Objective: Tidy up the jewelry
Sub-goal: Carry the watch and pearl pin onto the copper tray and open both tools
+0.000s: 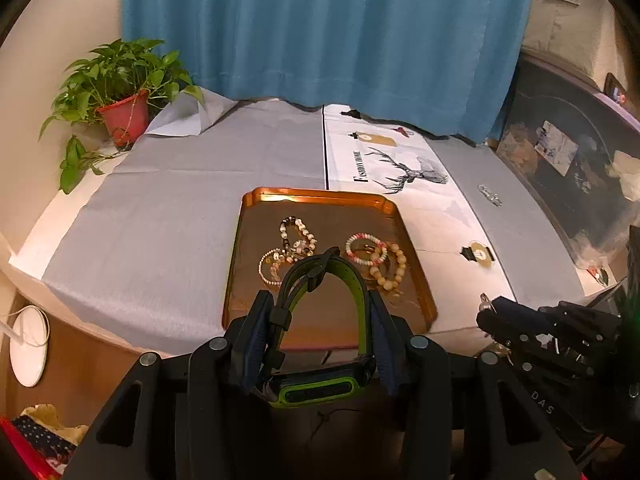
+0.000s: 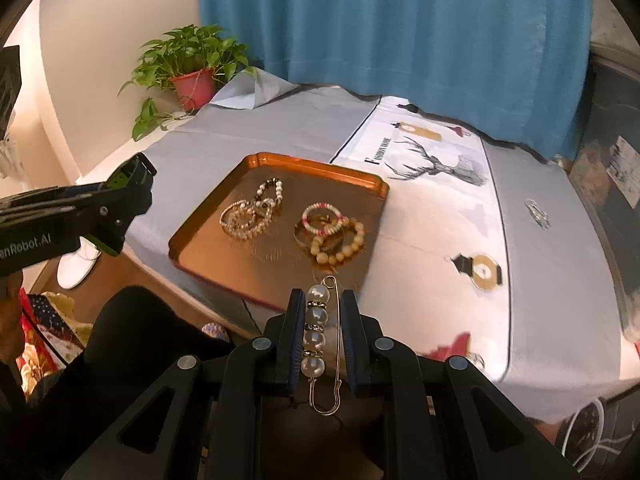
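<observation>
My left gripper [image 1: 320, 300] is shut on a black and green sport watch [image 1: 316, 390]. The watch's looped band [image 1: 352, 276] arches up over the near edge of a copper tray [image 1: 312, 194]. In the tray lie several beaded bracelets: a white and black one [image 1: 298, 236], a pink and white one [image 1: 366, 248] and an amber one [image 1: 390, 272]. My right gripper [image 2: 322, 296] is shut on a pearl brooch pin [image 2: 316, 316], just short of the tray's [image 2: 312, 166] near corner. Each gripper shows in the other's view, the left gripper [image 2: 132, 184] hanging left of the tray.
A small silver piece [image 2: 536, 212] lies on the grey cloth right of the deer print [image 2: 440, 164]. A potted plant [image 1: 124, 116] stands at the back left, before a blue curtain [image 1: 320, 40]. A white lamp base [image 1: 28, 344] sits below the table's left edge.
</observation>
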`<state>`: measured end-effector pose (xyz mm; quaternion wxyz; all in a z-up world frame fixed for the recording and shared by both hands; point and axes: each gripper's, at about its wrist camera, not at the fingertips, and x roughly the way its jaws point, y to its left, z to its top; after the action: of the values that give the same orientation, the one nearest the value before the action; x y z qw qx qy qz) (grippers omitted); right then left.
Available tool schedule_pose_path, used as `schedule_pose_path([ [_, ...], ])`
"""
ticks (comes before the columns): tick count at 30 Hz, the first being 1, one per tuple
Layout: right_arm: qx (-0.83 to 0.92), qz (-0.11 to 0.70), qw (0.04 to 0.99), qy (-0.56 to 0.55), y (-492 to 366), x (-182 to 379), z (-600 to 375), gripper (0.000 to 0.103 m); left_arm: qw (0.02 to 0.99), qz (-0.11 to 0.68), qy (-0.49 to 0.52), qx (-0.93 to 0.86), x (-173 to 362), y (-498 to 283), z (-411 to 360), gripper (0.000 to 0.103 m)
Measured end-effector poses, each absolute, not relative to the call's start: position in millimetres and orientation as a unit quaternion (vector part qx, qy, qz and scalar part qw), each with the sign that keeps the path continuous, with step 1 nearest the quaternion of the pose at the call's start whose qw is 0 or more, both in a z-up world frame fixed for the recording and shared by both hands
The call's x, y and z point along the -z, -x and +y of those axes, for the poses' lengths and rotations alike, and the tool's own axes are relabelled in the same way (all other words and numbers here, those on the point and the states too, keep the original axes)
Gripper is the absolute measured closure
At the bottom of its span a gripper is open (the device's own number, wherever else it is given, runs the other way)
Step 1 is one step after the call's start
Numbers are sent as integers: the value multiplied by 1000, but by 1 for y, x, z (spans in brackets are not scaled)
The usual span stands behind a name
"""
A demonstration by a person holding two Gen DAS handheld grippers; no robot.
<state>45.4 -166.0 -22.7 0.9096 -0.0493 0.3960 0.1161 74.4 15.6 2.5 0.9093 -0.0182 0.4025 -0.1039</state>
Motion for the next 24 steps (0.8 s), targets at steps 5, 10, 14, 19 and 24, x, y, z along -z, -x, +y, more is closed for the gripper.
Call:
schedule_pose_path([
  [5, -126, 395, 909, 37, -82, 30, -160, 85, 908, 406, 12, 101, 6, -107, 12, 60],
  [10, -134, 406, 904, 30, -118, 46, -150, 85, 903, 419, 7, 96, 22, -141, 7, 60],
  [14, -136, 417, 899, 18, -149, 59, -145, 85, 897, 431, 4, 97, 36, -162, 3, 60],
  [19, -128, 422, 897, 15, -172, 69, -144, 85, 894, 439, 0, 90, 49, -185, 1, 60],
  [24, -127, 430, 894, 14, -182, 79, -143, 85, 889, 449, -1, 88, 61, -200, 1, 60],
])
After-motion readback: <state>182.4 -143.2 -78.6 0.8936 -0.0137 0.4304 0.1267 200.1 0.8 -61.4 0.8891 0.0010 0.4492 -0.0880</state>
